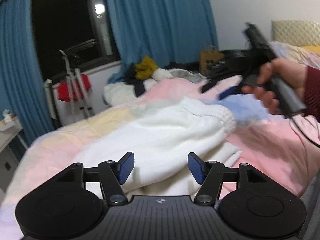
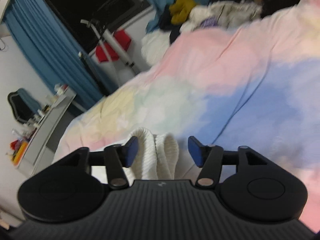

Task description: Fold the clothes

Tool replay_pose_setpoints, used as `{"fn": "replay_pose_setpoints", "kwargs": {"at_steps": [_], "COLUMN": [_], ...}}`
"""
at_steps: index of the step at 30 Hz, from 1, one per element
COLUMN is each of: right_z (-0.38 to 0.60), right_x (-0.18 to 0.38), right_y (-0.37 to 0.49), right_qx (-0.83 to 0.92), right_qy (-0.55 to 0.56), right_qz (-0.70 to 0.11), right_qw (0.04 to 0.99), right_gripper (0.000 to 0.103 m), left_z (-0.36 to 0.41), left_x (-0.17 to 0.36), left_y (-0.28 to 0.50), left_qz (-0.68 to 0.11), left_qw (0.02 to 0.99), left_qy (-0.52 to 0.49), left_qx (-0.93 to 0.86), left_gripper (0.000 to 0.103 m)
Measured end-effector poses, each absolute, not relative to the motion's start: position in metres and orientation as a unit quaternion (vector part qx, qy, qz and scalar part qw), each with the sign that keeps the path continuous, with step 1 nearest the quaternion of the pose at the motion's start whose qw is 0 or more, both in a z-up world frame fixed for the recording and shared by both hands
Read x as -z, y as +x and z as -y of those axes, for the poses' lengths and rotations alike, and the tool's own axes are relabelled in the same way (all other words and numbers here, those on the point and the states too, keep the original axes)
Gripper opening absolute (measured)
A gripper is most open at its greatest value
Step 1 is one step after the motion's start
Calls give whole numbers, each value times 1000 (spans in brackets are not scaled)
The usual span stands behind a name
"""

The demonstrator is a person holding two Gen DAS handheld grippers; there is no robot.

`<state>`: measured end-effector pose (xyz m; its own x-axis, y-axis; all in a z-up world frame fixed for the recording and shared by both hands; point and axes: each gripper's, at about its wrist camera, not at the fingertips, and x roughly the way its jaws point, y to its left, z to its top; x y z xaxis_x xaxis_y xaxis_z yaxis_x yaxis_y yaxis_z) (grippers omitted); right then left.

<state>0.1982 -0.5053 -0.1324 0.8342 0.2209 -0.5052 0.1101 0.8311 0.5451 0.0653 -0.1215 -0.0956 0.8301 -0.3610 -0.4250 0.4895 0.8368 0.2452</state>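
We hold our left gripper [image 1: 161,167] low over the bed [image 1: 66,140], its blue pads spread apart with nothing pinched, the white garment [image 1: 170,132] lying below them in the middle of the pastel duvet. Our right gripper [image 2: 163,150] is likewise spread, the garment's ribbed edge [image 2: 158,156] loose between its fingers. In the left view, our right hand [image 1: 280,84] grips its handle, blurred; the sleeve is cut off at the frame.

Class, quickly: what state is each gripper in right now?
Left gripper: open, holding nothing, above the white garment.
Right gripper: open, ribbed white cuffs between its jaws, not gripped.
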Motion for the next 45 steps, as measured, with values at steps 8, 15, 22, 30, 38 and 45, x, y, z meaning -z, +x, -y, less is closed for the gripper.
{"fn": "replay_pose_setpoints", "kwargs": {"at_steps": [8,15,22,30,38,45], "right_z": [428,389,391,390,395,448], "right_x": [128,172,189,189,170,141], "right_y": [146,157,166,161,145,113], "right_qx": [-182,-226,-208,-194,-202,-125], "right_qy": [341,371,405,378,337,344], "right_qz": [-314,-396,-383,-386,-377,-326], "right_qw": [867,809,804,819,839,872], "right_gripper": [60,60,58,58,60,66], "left_z": [54,46,49,54,45,23], "left_x": [95,112,120,111,106,76], "left_y": [61,78,89,66,73,64], "left_qz": [-248,-282,-279,-300,-308,-268], "left_qw": [937,924,927,919,926,939], "left_qy": [197,219,206,195,148,30], "left_qx": [145,133,143,163,159,215], "left_gripper": [68,58,27,8,20,83]}}
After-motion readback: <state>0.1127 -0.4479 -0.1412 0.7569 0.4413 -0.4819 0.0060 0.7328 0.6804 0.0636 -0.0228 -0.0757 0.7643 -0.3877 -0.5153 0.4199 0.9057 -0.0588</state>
